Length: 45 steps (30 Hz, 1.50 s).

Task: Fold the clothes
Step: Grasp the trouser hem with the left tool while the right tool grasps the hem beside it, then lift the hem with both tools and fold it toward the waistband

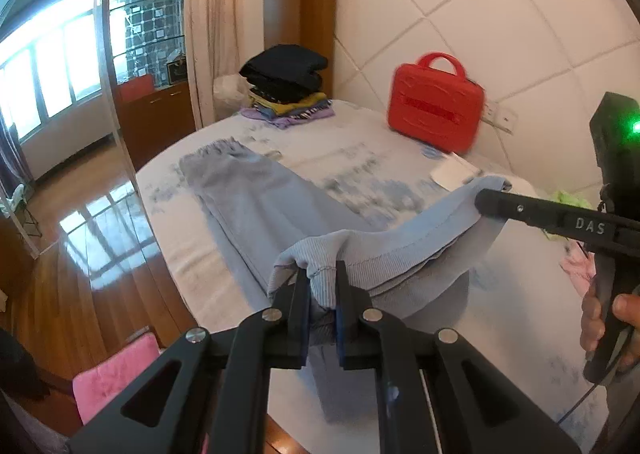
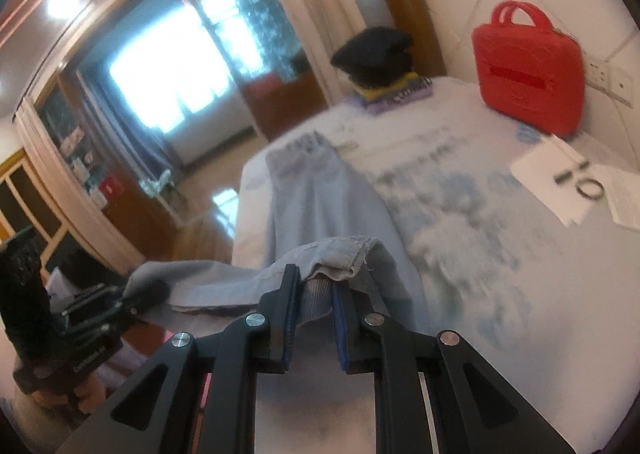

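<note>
I'm holding the light-blue trousers (image 1: 256, 198) by their hem, left gripper (image 1: 322, 274) and right gripper (image 2: 314, 282) both clamped; folding is barely starting, waistband lying ahead.

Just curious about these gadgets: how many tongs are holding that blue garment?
2. The left tongs pinch the blue garment's near hem; the right tongs pinch the same hem further along it.

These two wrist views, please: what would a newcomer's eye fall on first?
Most striking is the light blue garment stretched along the bed, its near end lifted by both grippers, the left gripper and the right gripper, each with jaws shut on the cloth. Next comes the bright red case standing against the white padded headboard, with a stack of folded clothes at the bed's far corner.
</note>
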Tool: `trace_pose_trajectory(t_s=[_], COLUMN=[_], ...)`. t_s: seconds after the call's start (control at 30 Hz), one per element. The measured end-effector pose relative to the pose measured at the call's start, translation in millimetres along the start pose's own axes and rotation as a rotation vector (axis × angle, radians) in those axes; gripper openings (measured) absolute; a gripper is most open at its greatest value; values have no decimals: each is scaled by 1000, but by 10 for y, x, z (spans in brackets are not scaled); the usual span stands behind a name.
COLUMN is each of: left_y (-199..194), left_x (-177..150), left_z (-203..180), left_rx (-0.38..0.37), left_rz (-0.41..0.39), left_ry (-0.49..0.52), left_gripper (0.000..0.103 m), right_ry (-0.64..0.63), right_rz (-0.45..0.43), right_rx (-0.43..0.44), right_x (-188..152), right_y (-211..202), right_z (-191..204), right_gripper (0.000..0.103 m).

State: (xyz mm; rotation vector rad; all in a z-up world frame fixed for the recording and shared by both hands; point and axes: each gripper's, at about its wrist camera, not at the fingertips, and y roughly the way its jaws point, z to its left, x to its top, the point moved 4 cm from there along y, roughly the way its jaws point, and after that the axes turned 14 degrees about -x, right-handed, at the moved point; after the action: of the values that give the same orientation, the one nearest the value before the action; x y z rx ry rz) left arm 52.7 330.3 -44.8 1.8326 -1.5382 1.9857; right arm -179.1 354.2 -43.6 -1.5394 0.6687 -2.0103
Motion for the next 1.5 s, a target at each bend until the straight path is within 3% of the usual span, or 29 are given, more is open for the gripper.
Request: trace_pose_trajectory(t_s=[0.2, 0.5, 0.67, 0.9, 1.0, 1.03, 1.07, 1.13, 1.17, 1.3, 1.5], left_y=[347, 1094, 1730, 2610, 2835, 2852, 2866, 2885, 2889, 2909, 2937], left_x=[573, 1305, 1635, 1946, 2007, 2044, 2082, 2158, 2195, 2215, 1895], left_z=[704, 1806, 2646, 3635, 3951, 4009, 4064, 4131, 4139, 4035, 3663], left_rx=[54, 110, 101, 87, 47, 51, 56, 63, 63, 58, 13], left_rz=[-25, -22, 19, 101, 139, 128, 117, 104, 103, 123, 196], left_ry=[-38, -85, -133, -219, -281, -286, -290, -289, -284, -228, -182], left_gripper=[9, 9, 9, 10, 31, 51, 82, 101, 101, 101, 101], right_ry=[-10, -34, -42, -44, -35, -31, -20, 11, 31, 78, 18], right_rz=[-49, -16, 11, 149, 222, 247, 261, 269, 266, 240, 238], right_rx=[87, 126, 126, 82, 58, 49, 50, 54, 57, 56, -3], right_x=[796, 1706, 2276, 2892, 2976, 2990, 2994, 3032, 3062, 3169, 2876], right_y=[702, 1973, 2887, 4480, 5014, 5171, 5259, 5366, 5394, 5386, 4807], right_z=[255, 554, 789, 1004, 1014, 1013, 996, 951, 924, 813, 506], right_gripper=[16, 16, 16, 16, 18, 19, 21, 35, 39, 39, 39])
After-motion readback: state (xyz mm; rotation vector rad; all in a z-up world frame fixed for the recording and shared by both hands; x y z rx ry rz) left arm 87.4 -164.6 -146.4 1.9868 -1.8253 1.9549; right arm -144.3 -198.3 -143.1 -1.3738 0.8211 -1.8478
